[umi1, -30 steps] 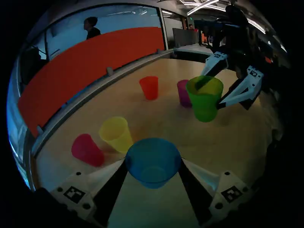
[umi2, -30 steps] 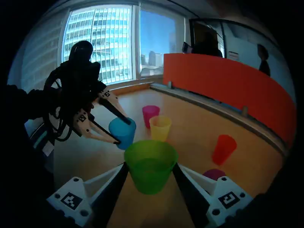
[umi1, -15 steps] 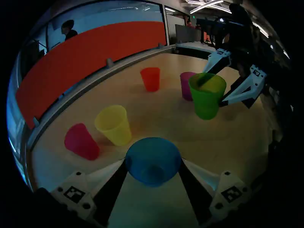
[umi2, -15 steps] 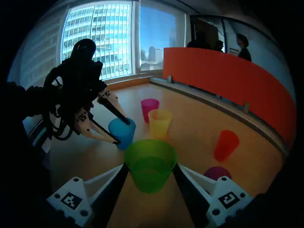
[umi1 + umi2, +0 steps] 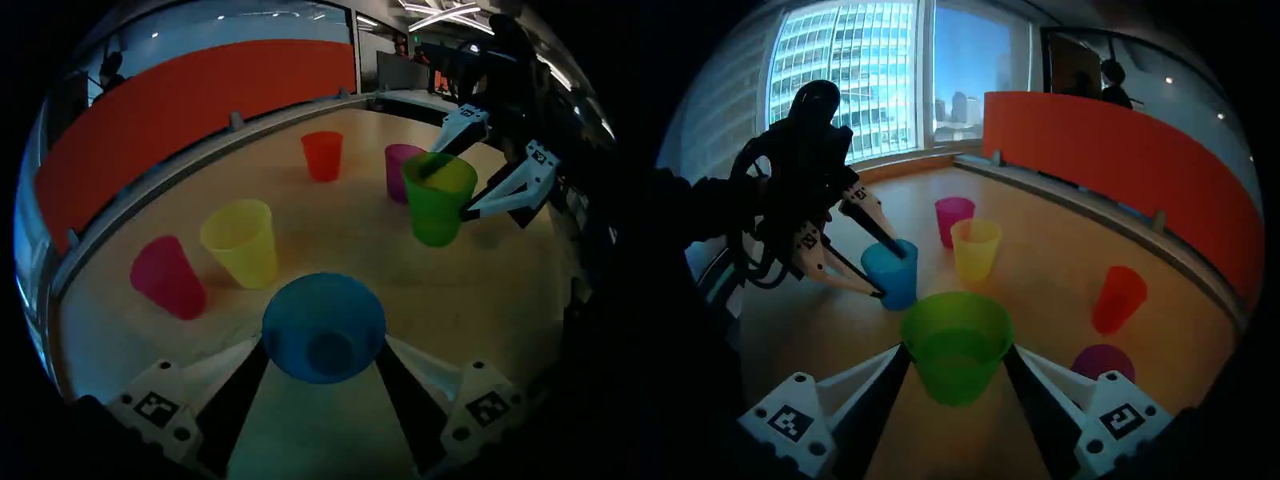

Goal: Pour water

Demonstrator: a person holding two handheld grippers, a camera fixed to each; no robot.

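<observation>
while left hand-held gripper [image 5: 322, 352] pinches the blue cup [image 5: 323, 320], right hand-held gripper [image 5: 957, 356] pinches the green cup [image 5: 957, 336].

- In the left gripper view, the blue cup [image 5: 324, 328] is showing more of its inside at lower centre.
- The yellow cup [image 5: 240, 240] and pink cup [image 5: 166, 276] are sliding up-frame.
- A person [image 5: 112, 70] is walking toward the upper left.

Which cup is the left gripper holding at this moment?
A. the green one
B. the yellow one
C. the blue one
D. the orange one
C: the left gripper has both fingers pressed on the blue cup, while the green cup sits in the right gripper.
</observation>
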